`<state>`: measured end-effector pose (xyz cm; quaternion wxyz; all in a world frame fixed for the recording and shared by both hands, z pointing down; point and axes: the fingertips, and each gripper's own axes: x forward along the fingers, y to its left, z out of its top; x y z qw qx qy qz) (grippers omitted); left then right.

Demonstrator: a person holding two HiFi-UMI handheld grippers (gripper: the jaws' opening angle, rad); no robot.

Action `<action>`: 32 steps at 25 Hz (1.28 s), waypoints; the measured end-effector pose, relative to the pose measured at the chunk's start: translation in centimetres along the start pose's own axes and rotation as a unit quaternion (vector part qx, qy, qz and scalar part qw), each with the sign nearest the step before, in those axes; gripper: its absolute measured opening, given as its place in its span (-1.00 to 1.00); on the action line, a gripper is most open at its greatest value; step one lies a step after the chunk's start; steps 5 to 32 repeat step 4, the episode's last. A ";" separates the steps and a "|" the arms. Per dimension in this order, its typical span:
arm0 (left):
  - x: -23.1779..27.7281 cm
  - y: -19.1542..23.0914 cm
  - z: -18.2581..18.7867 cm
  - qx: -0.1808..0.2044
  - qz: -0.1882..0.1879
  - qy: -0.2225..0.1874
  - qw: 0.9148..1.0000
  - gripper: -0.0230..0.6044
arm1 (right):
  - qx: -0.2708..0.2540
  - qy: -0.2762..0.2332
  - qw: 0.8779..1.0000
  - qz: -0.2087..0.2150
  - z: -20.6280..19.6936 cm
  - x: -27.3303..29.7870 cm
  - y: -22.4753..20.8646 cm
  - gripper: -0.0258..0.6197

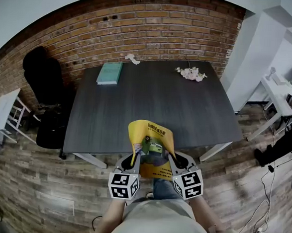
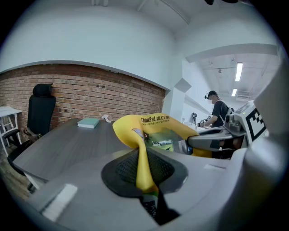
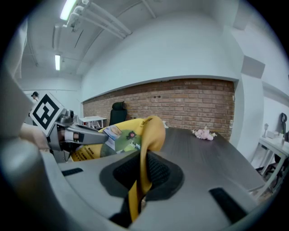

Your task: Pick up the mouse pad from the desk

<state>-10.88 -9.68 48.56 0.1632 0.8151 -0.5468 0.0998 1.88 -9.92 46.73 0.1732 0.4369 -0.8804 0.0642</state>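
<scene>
left gripper and right gripper fingers pinch the mouse pad; book, flowers lie far back on desk.

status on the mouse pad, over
Left gripper, right gripper both shut on floppy yellow mouse pad. Pad bowed up between them at near edge of dark grey desk. Path clear.

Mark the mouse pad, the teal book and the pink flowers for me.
mouse pad (image 1: 151, 148): head view, printed centre.
teal book (image 1: 109, 72): head view, cover centre.
pink flowers (image 1: 191, 74): head view, middle of bunch.

Matt desk; perhaps rubbery mouse pad
</scene>
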 end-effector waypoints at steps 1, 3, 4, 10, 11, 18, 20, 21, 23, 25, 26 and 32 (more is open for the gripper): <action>0.0 0.0 0.0 0.000 0.000 -0.001 1.000 -0.80 | 0.000 0.000 1.000 0.000 0.0 0.0 -0.1 -0.84; 0.2 -0.1 0.2 0.002 -0.001 -0.002 1.000 -0.80 | 0.000 -0.001 1.000 -0.001 0.1 0.1 -0.2 -0.84; 0.2 -0.1 0.2 0.003 -0.002 -0.003 1.000 -0.80 | -0.001 -0.002 1.000 -0.001 0.2 0.1 -0.3 -0.84; 0.2 -0.1 0.2 0.003 -0.002 -0.003 1.000 -0.80 | -0.001 -0.002 1.000 -0.001 0.2 0.1 -0.3 -0.84; 0.2 -0.1 0.2 0.003 -0.002 -0.003 1.000 -0.80 | -0.001 -0.002 1.000 -0.001 0.2 0.1 -0.3 -0.84; 0.2 -0.1 0.2 0.003 -0.002 -0.003 1.000 -0.80 | -0.001 -0.002 1.000 -0.001 0.2 0.1 -0.3 -0.84; 0.2 -0.1 0.2 0.003 -0.002 -0.003 1.000 -0.80 | -0.001 -0.002 1.000 -0.001 0.2 0.1 -0.3 -0.84; 0.2 -0.1 0.2 0.003 -0.002 -0.003 1.000 -0.80 | -0.001 -0.002 1.000 -0.001 0.2 0.1 -0.3 -0.84; 0.2 -0.1 0.2 0.003 -0.002 -0.003 1.000 -0.80 | -0.001 -0.002 1.000 -0.001 0.2 0.1 -0.3 -0.84; 0.2 -0.1 0.2 0.003 -0.002 -0.003 1.000 -0.80 | -0.001 -0.002 1.000 -0.001 0.2 0.1 -0.3 -0.84; 0.2 -0.1 0.2 0.003 -0.002 -0.003 1.000 -0.80 | -0.001 -0.002 1.000 -0.001 0.2 0.1 -0.3 -0.84; 0.2 -0.1 0.2 0.003 -0.002 -0.003 1.000 -0.80 | -0.001 -0.002 1.000 -0.001 0.2 0.1 -0.3 -0.84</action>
